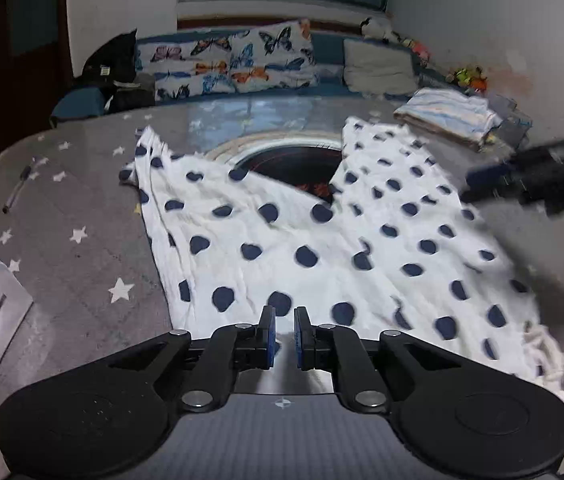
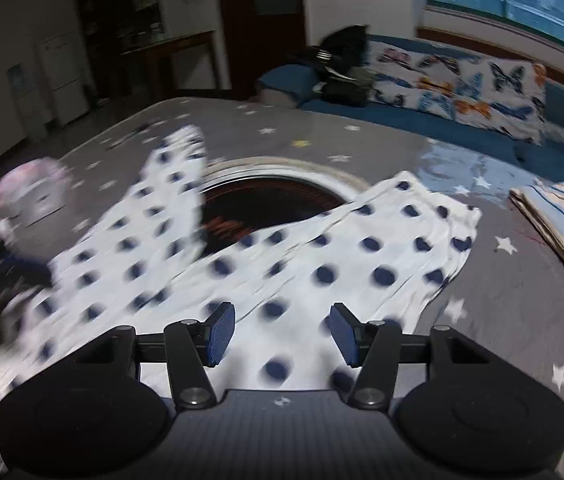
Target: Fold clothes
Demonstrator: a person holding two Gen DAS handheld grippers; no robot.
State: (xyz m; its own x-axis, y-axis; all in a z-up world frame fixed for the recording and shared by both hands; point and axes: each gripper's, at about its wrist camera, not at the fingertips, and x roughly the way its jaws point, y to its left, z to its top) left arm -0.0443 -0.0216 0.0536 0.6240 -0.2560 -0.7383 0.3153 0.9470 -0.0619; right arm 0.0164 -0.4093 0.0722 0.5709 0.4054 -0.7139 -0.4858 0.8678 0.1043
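My left gripper (image 1: 283,334) is nearly closed over the near hem of the polka-dot garment (image 1: 302,240), which lies across the desk's (image 1: 82,208) dark round inset (image 1: 298,162), while my empty right gripper (image 2: 282,334) gapes above it, so one-sided pulling could bunch the cloth.

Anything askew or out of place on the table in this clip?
Yes. The polka-dot garment lies rumpled and skewed, its two upper ends splayed apart over the round dark inset in the starred tablecloth. A pen lies loose near the left edge. The folded striped stack looks tidy.
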